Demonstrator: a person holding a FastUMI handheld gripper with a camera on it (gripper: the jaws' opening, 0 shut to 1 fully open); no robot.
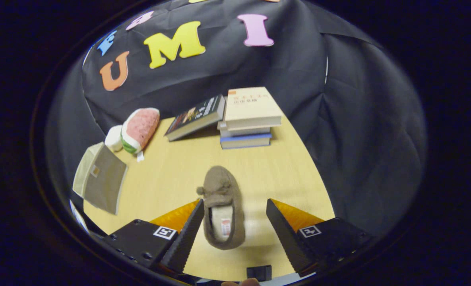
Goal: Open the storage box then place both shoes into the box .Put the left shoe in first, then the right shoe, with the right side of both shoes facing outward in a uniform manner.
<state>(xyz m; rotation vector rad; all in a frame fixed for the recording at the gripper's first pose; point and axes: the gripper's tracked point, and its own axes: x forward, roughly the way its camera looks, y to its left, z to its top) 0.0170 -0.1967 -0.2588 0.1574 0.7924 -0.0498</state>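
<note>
A brown fuzzy shoe [222,206] lies on the wooden table [271,174], toe pointing away, its opening upward with a pale insole showing. My gripper [235,210] is open above it. The heel half of the shoe sits between the fingers, close to the left finger [189,234] and apart from the right finger [283,230]. Neither finger presses on the shoe. A beige storage box [100,180] stands at the table's left edge, its lid or flap seen at a slant; I cannot tell whether it is open.
Beyond the shoe, a stack of books [249,119] stands at the back of the table, with a dark book [195,117] leaning against it. A watermelon-slice plush toy [138,129] lies at the back left, near the box. Black cloth walls surround the table.
</note>
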